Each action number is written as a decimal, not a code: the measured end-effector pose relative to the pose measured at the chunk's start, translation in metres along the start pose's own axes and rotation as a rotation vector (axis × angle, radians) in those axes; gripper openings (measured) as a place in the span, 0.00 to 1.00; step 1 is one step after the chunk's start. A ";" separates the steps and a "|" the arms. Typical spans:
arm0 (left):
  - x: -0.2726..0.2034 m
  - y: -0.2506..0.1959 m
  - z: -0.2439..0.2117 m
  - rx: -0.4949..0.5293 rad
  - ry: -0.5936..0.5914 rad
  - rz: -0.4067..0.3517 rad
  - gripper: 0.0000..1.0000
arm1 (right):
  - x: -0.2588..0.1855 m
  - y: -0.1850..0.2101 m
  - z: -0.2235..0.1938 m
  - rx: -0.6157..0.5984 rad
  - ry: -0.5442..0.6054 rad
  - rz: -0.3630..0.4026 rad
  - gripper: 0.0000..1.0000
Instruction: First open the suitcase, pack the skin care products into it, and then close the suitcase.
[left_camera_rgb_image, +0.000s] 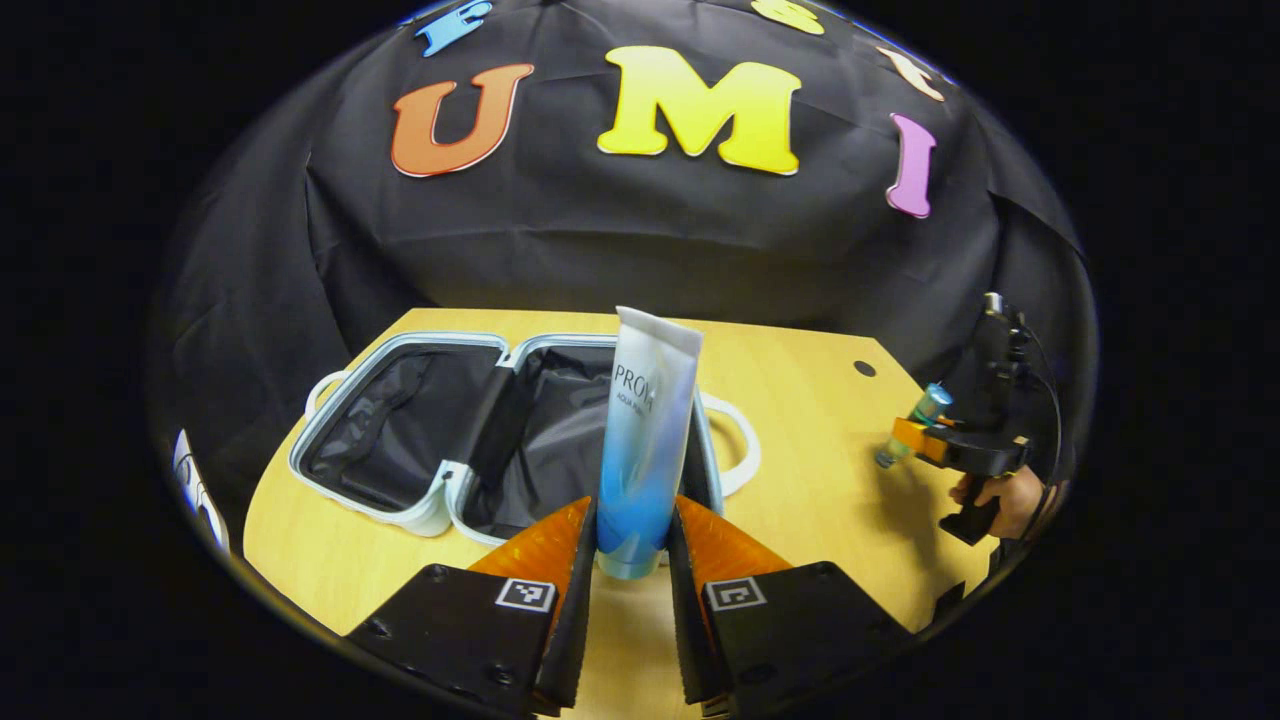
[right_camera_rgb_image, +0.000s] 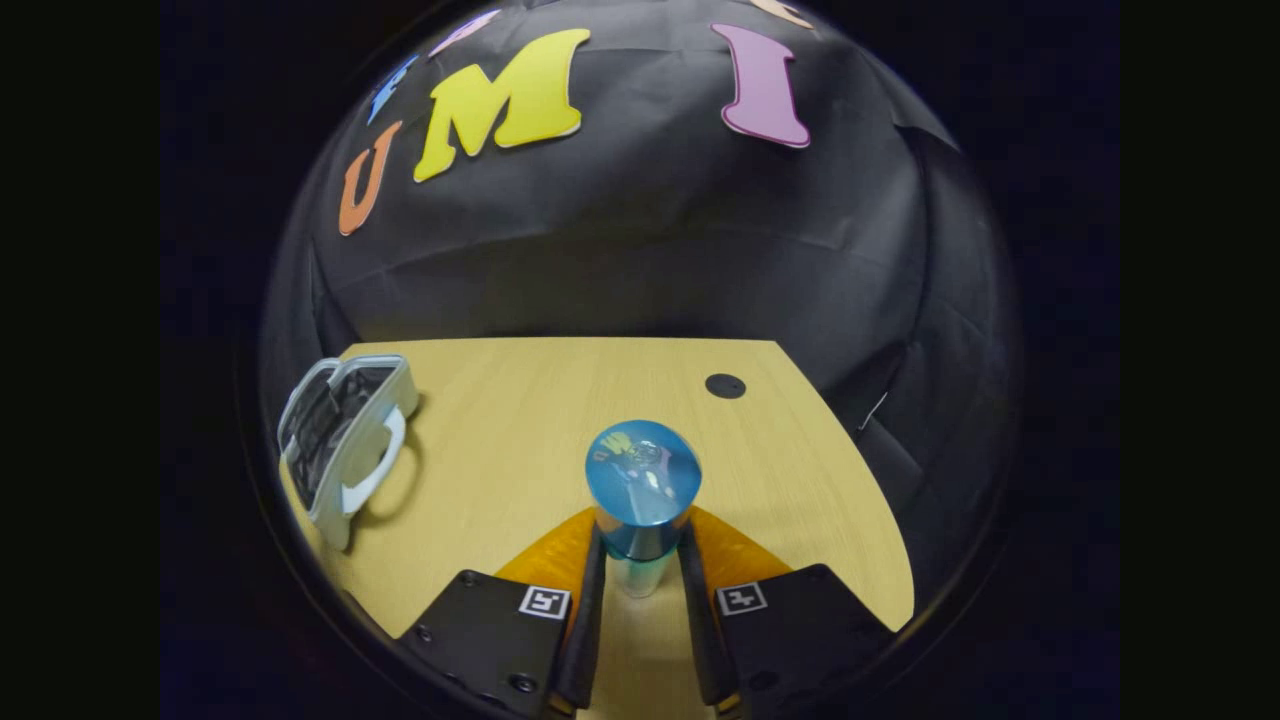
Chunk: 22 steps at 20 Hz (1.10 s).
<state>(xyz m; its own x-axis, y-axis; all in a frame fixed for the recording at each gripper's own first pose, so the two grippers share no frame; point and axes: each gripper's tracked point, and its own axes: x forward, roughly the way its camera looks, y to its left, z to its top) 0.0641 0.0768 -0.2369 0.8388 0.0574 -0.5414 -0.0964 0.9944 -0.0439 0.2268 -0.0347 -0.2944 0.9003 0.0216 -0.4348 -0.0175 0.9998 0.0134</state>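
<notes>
A small light-blue suitcase (left_camera_rgb_image: 430, 510) lies open on the wooden table, both dark-lined halves up. My left gripper (left_camera_rgb_image: 632, 545) is shut on a white-and-blue tube (left_camera_rgb_image: 645, 440), held upright in front of the suitcase's right half. In the left gripper view, the right gripper (left_camera_rgb_image: 915, 440) is held by a hand at the far right, above the table, carrying a small bottle with a blue cap (left_camera_rgb_image: 928, 405). In the right gripper view, my right gripper (right_camera_rgb_image: 640, 570) is shut on that bottle (right_camera_rgb_image: 642, 480), cap toward the camera. The suitcase (right_camera_rgb_image: 345, 440) sits at the left of that view.
The wooden table (left_camera_rgb_image: 800, 400) has bare surface between the suitcase and the right gripper. A round dark hole (right_camera_rgb_image: 725, 385) sits near the table's far right corner. Black cloth walls stand close behind the table's back edge.
</notes>
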 end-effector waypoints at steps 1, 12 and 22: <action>0.009 0.015 0.002 0.010 0.015 0.026 0.40 | -0.013 0.006 0.005 -0.011 -0.011 0.006 0.36; 0.112 0.060 -0.059 0.063 0.394 0.004 0.41 | -0.121 0.120 0.034 0.032 -0.019 0.037 0.36; 0.134 0.060 -0.068 0.066 0.483 0.000 0.41 | -0.145 0.158 0.036 -0.012 -0.026 0.040 0.36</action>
<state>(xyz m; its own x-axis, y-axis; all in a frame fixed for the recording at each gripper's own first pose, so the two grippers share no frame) 0.1347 0.1380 -0.3691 0.4929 0.0251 -0.8697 -0.0491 0.9988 0.0010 0.1095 0.1200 -0.1970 0.9098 0.0612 -0.4105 -0.0583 0.9981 0.0197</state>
